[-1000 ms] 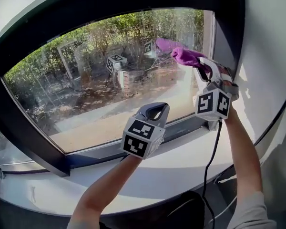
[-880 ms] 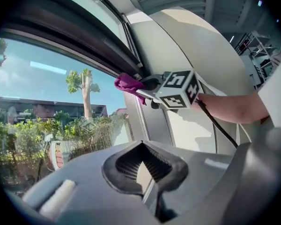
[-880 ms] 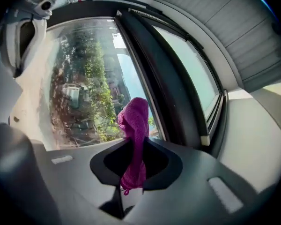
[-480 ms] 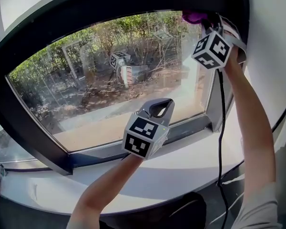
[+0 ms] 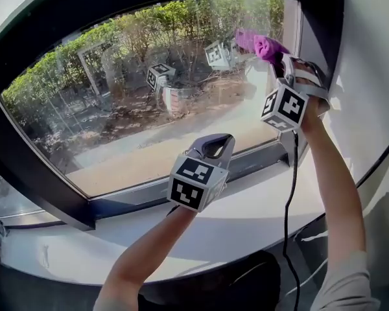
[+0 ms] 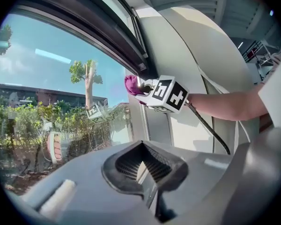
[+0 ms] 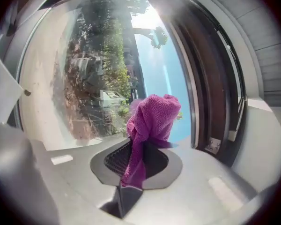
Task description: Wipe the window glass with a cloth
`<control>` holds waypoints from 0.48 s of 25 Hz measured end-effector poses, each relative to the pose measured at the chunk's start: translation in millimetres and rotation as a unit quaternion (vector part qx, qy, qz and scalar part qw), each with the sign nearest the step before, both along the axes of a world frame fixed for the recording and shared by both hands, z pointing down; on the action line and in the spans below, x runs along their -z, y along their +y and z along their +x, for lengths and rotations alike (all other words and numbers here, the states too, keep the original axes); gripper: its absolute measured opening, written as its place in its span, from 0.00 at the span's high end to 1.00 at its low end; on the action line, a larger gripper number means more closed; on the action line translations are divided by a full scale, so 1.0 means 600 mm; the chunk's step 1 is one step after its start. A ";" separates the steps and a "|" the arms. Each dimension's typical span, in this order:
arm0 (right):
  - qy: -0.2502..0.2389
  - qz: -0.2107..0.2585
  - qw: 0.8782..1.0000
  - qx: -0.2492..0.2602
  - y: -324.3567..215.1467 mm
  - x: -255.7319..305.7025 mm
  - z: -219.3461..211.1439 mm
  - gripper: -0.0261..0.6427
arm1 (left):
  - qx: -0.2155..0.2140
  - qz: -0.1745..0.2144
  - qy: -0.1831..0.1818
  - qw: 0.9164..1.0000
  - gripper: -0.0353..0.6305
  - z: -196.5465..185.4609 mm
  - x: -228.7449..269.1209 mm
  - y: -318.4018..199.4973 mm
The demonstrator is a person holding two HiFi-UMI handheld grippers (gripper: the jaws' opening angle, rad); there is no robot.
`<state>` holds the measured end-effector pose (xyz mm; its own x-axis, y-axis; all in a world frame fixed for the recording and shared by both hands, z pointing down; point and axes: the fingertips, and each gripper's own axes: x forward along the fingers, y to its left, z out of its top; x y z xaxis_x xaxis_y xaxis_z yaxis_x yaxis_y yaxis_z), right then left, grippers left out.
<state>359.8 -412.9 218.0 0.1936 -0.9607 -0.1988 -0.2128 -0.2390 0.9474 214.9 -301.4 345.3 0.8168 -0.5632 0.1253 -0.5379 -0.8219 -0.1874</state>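
— Pinching what?
— Right gripper [image 5: 282, 65] pinched the cloth [image 5: 262, 45], bunched at the glass's [image 5: 136, 109] upper right corner, pane just beyond its jaws.
— Left gripper [image 5: 211, 149]?
— Jaws were pressed together, empty, low by the glass's bottom edge, farther off.

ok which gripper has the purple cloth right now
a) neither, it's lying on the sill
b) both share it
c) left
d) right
d: the right gripper is shut on the purple cloth, raised near the window glass, while the left gripper holds nothing.
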 end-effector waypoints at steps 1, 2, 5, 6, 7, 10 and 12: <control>-0.001 -0.015 1.000 0.000 0.000 -0.035 0.002 0.85 | -0.001 -0.005 -0.003 1.000 0.95 -0.001 -0.013 0.000; -0.002 -0.030 1.000 0.000 -0.001 -0.071 0.004 0.85 | -0.001 -0.010 -0.006 1.000 0.95 -0.001 -0.024 0.000; -0.006 -0.078 0.997 0.000 -0.005 -0.175 0.005 0.85 | -0.002 -0.023 -0.011 1.000 0.95 0.002 -0.049 0.000; -0.010 -0.095 0.995 0.000 -0.006 -0.206 0.005 0.85 | -0.003 -0.027 -0.013 1.000 0.95 0.004 -0.054 0.001; -0.015 -0.112 0.994 -0.001 -0.006 -0.236 0.006 0.85 | -0.005 -0.031 -0.013 0.999 0.95 0.006 -0.057 0.002; -0.028 -0.164 0.986 -0.009 -0.002 -0.323 0.003 0.85 | -0.007 -0.042 -0.015 0.999 0.95 0.007 -0.069 0.007; -0.031 -0.194 0.980 -0.017 0.001 -0.380 0.004 0.85 | -0.010 -0.054 -0.020 0.998 0.95 0.004 -0.086 0.013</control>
<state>362.0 -412.3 446.3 0.2264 -0.9545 0.1939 -0.2705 0.1296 0.9539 217.5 -293.4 397.1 0.8204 -0.5289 0.2171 -0.5158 -0.8485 -0.1182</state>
